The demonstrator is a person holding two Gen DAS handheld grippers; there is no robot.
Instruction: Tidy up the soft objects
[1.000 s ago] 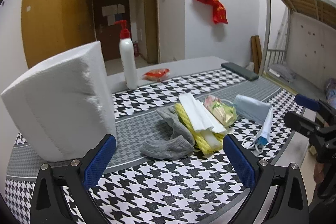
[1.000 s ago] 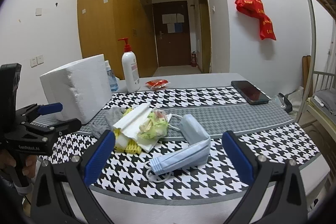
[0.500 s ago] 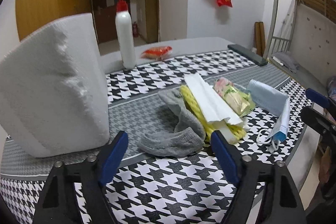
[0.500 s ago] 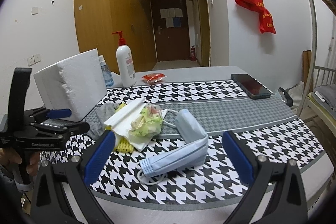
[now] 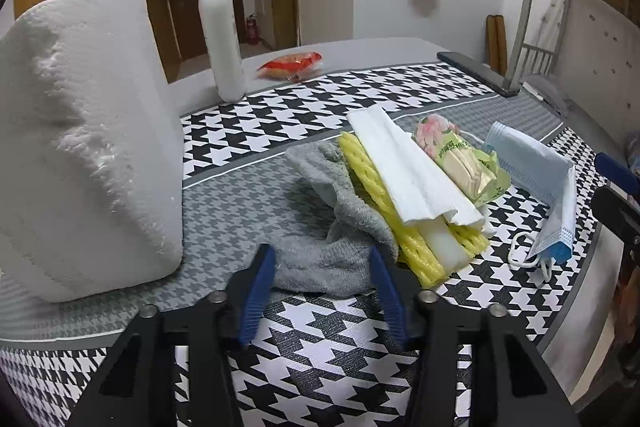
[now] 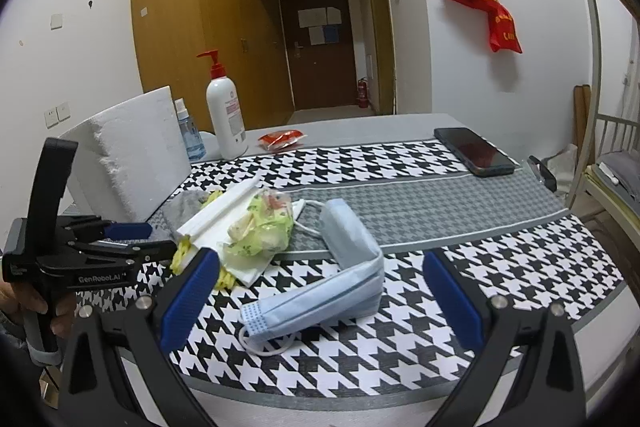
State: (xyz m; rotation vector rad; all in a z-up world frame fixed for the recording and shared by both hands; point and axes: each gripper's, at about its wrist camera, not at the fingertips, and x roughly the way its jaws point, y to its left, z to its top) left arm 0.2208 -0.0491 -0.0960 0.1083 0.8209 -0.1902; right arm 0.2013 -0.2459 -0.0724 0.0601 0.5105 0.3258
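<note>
A pile of soft things lies on the houndstooth tablecloth (image 5: 320,339): a grey sock (image 5: 328,259), yellow foam netting (image 5: 372,195), a folded white tissue (image 5: 404,167), a green tissue packet (image 5: 460,163) and a blue face mask (image 5: 536,171). My left gripper (image 5: 322,289) is open, its blue fingers on either side of the sock's near end. My right gripper (image 6: 320,291) is open, just in front of the mask (image 6: 340,267). A big white foam block (image 5: 80,147) stands at the left.
A white pump bottle (image 5: 222,35) and a red snack packet (image 5: 290,63) stand at the back. A black phone (image 6: 474,151) lies at the far right. A small blue spray bottle (image 6: 188,131) stands behind the foam block (image 6: 128,163). A bunk bed frame (image 6: 600,147) is at the right.
My left gripper has moved forward and down to the grey sock, and its fingers have narrowed around it. The right gripper has barely moved.
</note>
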